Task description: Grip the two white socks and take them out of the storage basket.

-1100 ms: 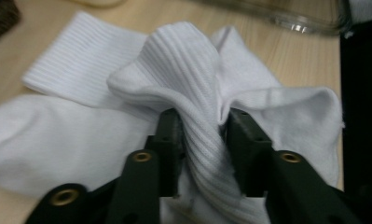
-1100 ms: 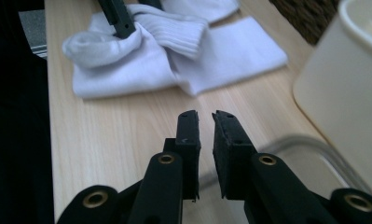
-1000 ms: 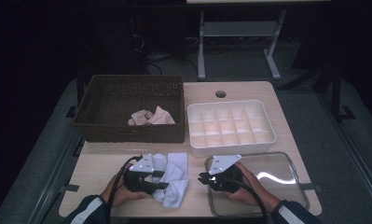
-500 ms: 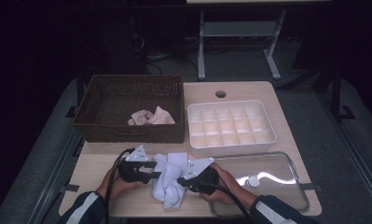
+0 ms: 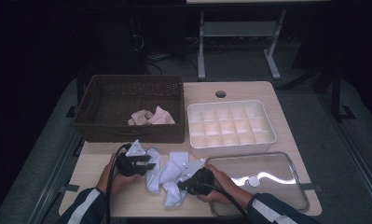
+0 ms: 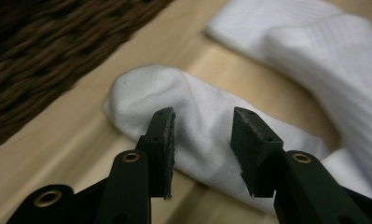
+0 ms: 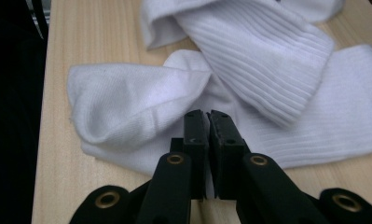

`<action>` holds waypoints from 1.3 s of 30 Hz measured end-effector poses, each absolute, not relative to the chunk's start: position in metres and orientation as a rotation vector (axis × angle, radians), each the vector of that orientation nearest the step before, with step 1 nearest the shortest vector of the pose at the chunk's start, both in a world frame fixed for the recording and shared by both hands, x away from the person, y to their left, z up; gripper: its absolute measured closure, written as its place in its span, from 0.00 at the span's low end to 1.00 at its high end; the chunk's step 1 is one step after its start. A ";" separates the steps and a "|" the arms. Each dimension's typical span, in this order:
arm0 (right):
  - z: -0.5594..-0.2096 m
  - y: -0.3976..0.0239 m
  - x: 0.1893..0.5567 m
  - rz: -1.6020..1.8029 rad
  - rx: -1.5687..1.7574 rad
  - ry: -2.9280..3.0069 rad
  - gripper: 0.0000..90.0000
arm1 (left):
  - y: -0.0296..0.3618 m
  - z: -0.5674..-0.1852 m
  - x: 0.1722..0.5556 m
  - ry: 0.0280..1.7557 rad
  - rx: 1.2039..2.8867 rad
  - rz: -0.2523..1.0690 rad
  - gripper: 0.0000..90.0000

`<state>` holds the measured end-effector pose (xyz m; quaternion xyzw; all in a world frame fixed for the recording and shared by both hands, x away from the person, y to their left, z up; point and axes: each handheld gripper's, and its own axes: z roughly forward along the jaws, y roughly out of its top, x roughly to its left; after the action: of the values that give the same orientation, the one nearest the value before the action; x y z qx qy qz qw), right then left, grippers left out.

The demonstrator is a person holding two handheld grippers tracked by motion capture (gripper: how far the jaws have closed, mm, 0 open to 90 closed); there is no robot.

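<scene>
Two white socks (image 5: pixel 167 173) lie tangled on the wooden table between my hands. My left gripper (image 5: pixel 148 165) comes in from their left. In the left gripper view its jaws (image 6: pixel 202 126) stand apart astride the rounded toe end of one sock (image 6: pixel 146 88); they have just been closing, and the pads do not press the fabric. My right gripper (image 5: pixel 180 184) points at the pile from the right. In the right gripper view its jaws (image 7: pixel 207 116) are together, with their tips over a folded sock (image 7: pixel 127 107) and a ribbed cuff (image 7: pixel 267 56) beyond.
A dark wicker basket (image 5: pixel 132 133) holding a pink cloth (image 5: pixel 151 116) stands behind the socks. Right of it is a white compartment tray (image 5: pixel 230 123). A clear lid (image 5: pixel 267 175) lies at the front right under my right forearm. The table's front edge is close.
My right gripper has come left from over the clear lid to the socks. The left gripper's jaws have narrowed. The sock pile lies more spread out than before.
</scene>
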<state>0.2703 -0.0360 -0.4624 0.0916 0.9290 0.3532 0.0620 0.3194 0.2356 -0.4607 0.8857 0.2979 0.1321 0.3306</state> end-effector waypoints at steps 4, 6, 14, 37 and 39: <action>-0.463 -0.041 0.271 1.076 0.336 2.818 0.95 | 0.246 -0.461 0.325 0.842 2.297 0.376 0.66; -0.463 -0.043 0.272 1.077 0.357 2.820 0.95 | 0.251 -0.461 0.328 0.869 2.288 0.396 0.66; -0.462 -0.046 0.271 1.067 0.375 2.816 0.95 | 0.275 -0.461 0.340 0.995 2.243 0.460 0.65; -0.462 -0.040 0.272 1.059 0.428 2.813 0.94 | 0.221 -0.457 0.299 0.593 2.352 0.187 0.81; -0.462 -0.039 0.273 1.070 0.453 2.828 0.91 | 0.221 -0.458 0.306 0.627 2.346 0.249 0.81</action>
<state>0.2726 -0.0390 -0.4616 0.1480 0.9241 0.3497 0.0423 0.3065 0.2211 -0.4581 0.9028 0.2414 0.0957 0.3429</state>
